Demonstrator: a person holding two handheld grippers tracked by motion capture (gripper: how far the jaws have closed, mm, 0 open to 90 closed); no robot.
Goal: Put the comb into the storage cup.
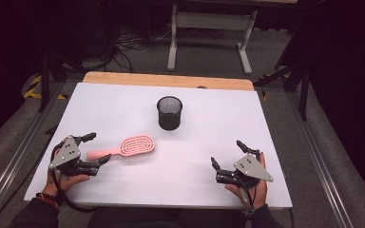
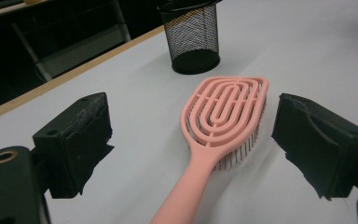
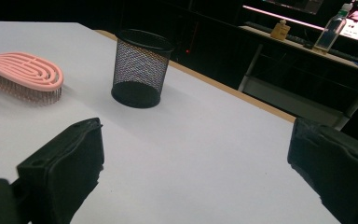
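Note:
A pink hairbrush (image 1: 132,147) lies bristles down on the white table (image 1: 209,118), its handle pointing left. My left gripper (image 1: 98,147) is open around the handle end, one jaw on each side, not touching it. In the left gripper view the pink hairbrush (image 2: 223,116) runs up between the two jaws. A black mesh cup (image 1: 169,112) stands upright behind the brush; the cup (image 2: 192,39) and the cup (image 3: 141,67) also show in both gripper views. My right gripper (image 1: 228,154) rests open at the front right, nothing between its jaws. The brush head (image 3: 21,74) lies far to its left.
A wooden strip (image 1: 168,80) runs along the table's far edge. Beyond it stands a white frame (image 1: 211,35) with cables on the floor. Bottles (image 3: 328,32) sit on a distant bench. Metal rails (image 1: 318,156) flank the table.

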